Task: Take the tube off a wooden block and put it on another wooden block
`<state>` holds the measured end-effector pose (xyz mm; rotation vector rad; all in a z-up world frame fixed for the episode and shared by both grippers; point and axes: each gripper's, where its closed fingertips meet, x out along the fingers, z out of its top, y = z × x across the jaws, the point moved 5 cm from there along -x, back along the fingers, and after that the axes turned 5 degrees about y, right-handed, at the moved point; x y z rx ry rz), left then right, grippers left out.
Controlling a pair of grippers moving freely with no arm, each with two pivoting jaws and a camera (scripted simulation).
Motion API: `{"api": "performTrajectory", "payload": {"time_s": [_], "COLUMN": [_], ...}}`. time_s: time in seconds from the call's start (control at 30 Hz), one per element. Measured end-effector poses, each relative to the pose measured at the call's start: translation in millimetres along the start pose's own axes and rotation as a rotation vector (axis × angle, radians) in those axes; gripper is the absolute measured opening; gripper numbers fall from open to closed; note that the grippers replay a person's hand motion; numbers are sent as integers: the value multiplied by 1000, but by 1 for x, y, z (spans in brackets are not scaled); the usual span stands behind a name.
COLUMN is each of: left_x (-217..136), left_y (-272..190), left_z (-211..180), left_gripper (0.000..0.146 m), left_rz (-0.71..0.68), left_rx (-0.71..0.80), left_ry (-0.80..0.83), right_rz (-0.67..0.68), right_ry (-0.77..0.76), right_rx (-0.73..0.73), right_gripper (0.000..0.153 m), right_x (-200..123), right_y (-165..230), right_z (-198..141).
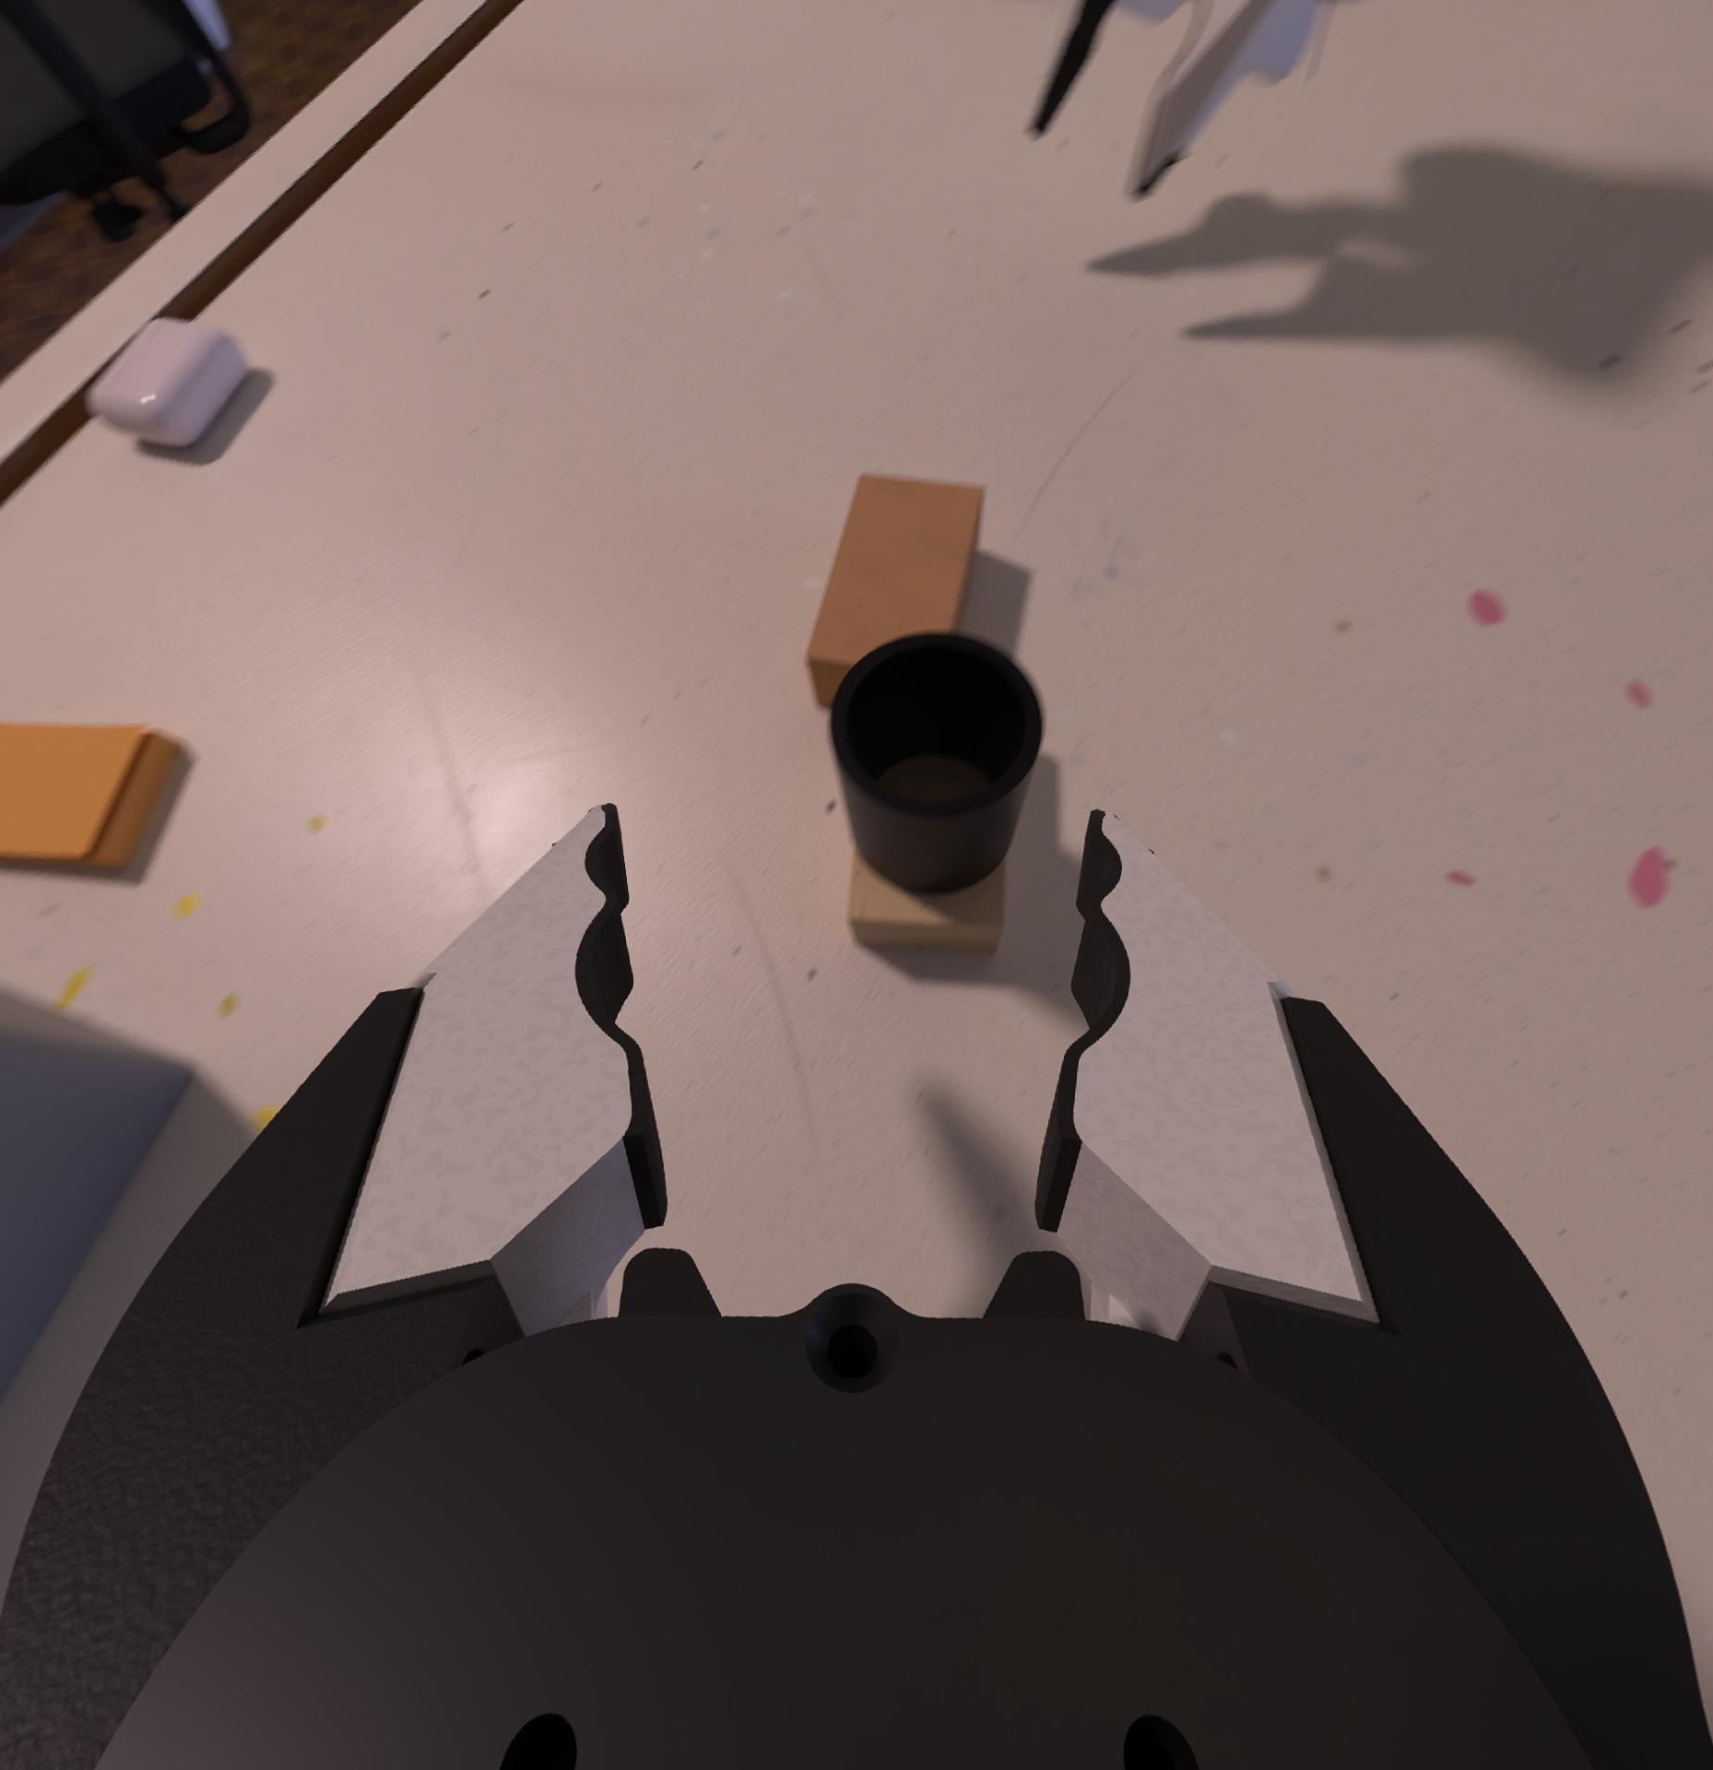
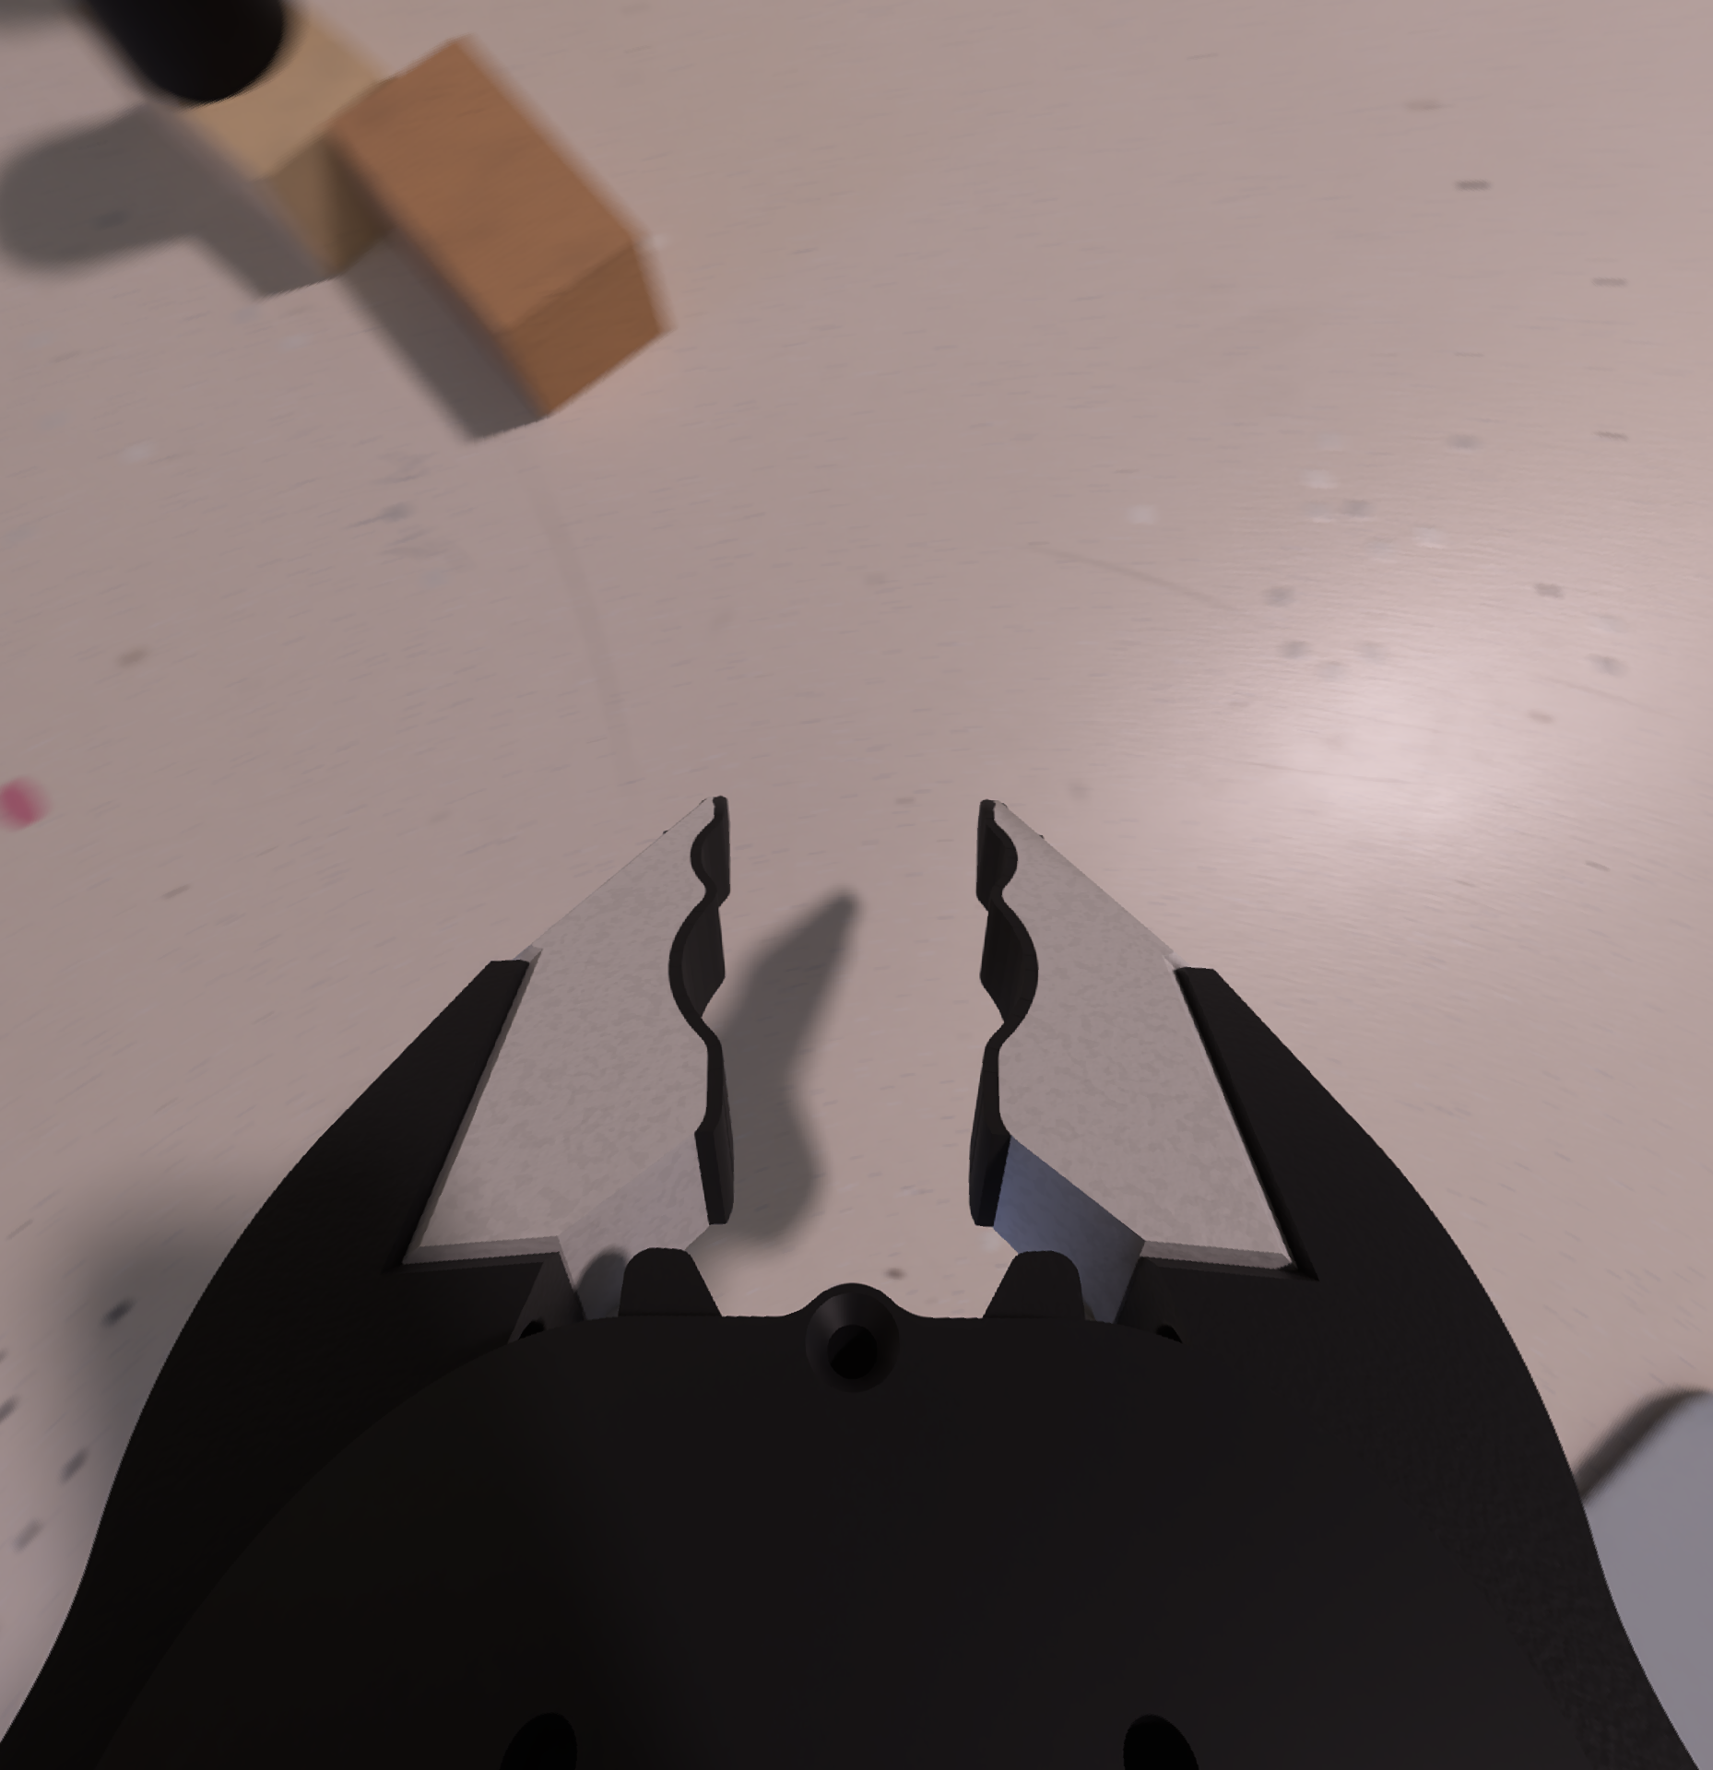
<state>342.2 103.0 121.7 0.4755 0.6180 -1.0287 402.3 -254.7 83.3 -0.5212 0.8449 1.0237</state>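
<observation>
A black tube [image 1: 933, 766] stands upright on a pale wooden block [image 1: 927, 915] in the middle of the table. A darker brown wooden block [image 1: 896, 579] lies just behind it. My left gripper [image 1: 853, 814] is open and empty, above the table, with the tube just beyond its fingertips, slightly right of centre. In the right wrist view the tube [image 2: 196, 48], the pale block [image 2: 287, 153] and the brown block [image 2: 508, 230] sit at the top left. My right gripper [image 2: 853, 805] is open and empty over bare table, away from them.
A white earbud case [image 1: 168, 381] lies near the table's far left edge. An orange pad [image 1: 58, 793] lies at the left. A grey object [image 1: 58, 1197] sits at the lower left. The other gripper [image 1: 1197, 86] shows at the top, with its shadow [image 1: 1466, 259].
</observation>
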Motion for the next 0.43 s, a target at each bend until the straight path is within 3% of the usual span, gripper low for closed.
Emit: {"api": "performTrajectory", "payload": {"time_s": [0.23,0.43], "left_x": [-13,-8], "left_y": [-8,-31], "left_z": [-14,-2], "left_gripper": [90,89], "left_rz": [110,107], "left_rx": [69,115], "left_ry": [68,6], "right_rz": [286,379], "right_ry": [136,192], "right_rx": [-258,-267], "right_gripper": [53,37], "right_x": [-8,11], "right_y": [105,152], "right_z": [-15,-17]}}
